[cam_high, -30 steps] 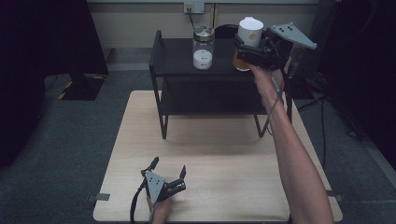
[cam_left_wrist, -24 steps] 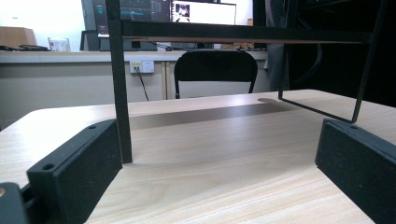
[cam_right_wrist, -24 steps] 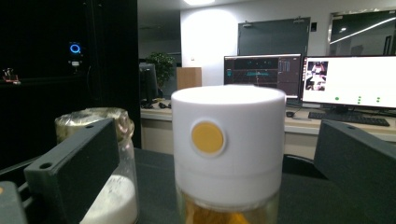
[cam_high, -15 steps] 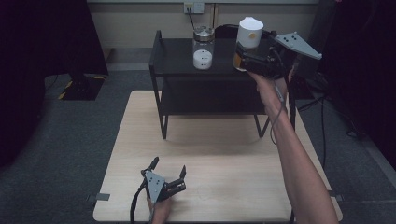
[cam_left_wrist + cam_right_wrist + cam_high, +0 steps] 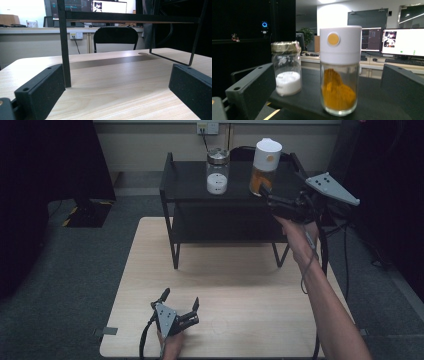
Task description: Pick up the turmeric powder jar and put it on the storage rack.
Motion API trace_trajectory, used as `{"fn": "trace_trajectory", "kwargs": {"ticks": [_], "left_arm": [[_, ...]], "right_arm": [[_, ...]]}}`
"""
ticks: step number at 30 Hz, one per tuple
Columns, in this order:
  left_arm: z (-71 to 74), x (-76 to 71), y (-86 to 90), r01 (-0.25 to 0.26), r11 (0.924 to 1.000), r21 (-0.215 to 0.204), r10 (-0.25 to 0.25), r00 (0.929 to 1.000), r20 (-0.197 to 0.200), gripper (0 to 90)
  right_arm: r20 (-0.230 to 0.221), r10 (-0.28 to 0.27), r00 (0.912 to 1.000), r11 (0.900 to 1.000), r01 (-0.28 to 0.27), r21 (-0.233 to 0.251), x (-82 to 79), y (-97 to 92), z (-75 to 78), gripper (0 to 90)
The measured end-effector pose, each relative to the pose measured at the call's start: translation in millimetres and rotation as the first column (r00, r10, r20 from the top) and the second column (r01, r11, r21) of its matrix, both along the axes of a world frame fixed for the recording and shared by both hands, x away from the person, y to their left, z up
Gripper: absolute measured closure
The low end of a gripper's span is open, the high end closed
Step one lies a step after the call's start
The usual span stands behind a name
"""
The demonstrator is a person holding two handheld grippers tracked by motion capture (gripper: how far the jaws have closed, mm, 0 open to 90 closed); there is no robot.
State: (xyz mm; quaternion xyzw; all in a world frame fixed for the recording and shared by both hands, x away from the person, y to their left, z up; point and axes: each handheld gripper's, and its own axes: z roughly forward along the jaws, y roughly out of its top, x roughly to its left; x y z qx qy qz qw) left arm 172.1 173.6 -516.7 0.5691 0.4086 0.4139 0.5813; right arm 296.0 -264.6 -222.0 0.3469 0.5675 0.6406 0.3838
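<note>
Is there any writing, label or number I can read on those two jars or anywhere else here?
None can be read.
White-capped glass jar of orange powder: a plain orange dot, no words.
Gold-lidded glass jar of white powder: no label visible.
Computer screens behind: text too small and blurred.

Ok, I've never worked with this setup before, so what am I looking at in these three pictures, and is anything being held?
A person holds a two-jaw gripper in each hand. The high view looks down on the wooden table and the black shelf rack standing on it. The other two pictures come from cameras riding on the grippers, looking out between their black jaws. The left gripper rests low on the table, open, facing the rack's legs. The right gripper is raised to the rack's top, open, with the white-capped jar of orange powder standing between its jaws but not clamped. Beside it stands a glass jar of white powder. Nothing is held.
</note>
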Motion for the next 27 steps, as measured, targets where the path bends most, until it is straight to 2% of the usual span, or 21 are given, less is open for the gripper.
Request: {"fn": "trace_trajectory", "kwargs": {"ticks": [5, 6, 11, 15, 21, 24, 27], "left_arm": [[0.0, 0.0, 0.0, 0.000, 1.0000, 0.000, 0.000, 1.0000, 0.000, 0.1], [0.0, 0.0, 0.0, 0.000, 1.0000, 0.000, 0.000, 1.0000, 0.000, 0.1], [0.0, 0.0, 0.0, 0.000, 1.0000, 0.000, 0.000, 1.0000, 0.000, 0.1], [0.0, 0.0, 0.0, 0.000, 1.0000, 0.000, 0.000, 1.0000, 0.000, 0.1], [0.0, 0.0, 0.0, 0.000, 1.0000, 0.000, 0.000, 1.0000, 0.000, 0.1], [0.0, 0.0, 0.0, 0.000, 1.0000, 0.000, 0.000, 1.0000, 0.000, 0.1], [0.0, 0.0, 0.0, 0.000, 1.0000, 0.000, 0.000, 1.0000, 0.000, 0.1]], "right_arm": [[0.016, 0.013, 0.9998, 0.9998, -0.012, -0.017, -13.6, -7.5, -10.9, 0.0], [0.008, 0.019, 0.9998, 0.9998, -0.019, -0.004, -17.5, -9.1, -13.2, 0.0], [0.034, 0.028, 0.9990, 0.9993, -0.027, -0.025, -33.2, -15.4, -22.4, 0.0], [0.066, 0.020, 0.9976, 0.9971, -0.015, -0.075, -46.6, -17.5, -29.5, 0.0], [0.095, 0.046, 0.9944, 0.9977, -0.042, -0.053, -64.7, -25.8, -51.1, 0.0], [0.127, 0.046, 0.9908, 0.9987, -0.042, -0.028, -72.8, -27.4, -65.7, 0.0], [0.140, 0.038, 0.9893, 0.9987, -0.033, -0.039, -81.3, -26.4, -79.1, 0.0]]}}
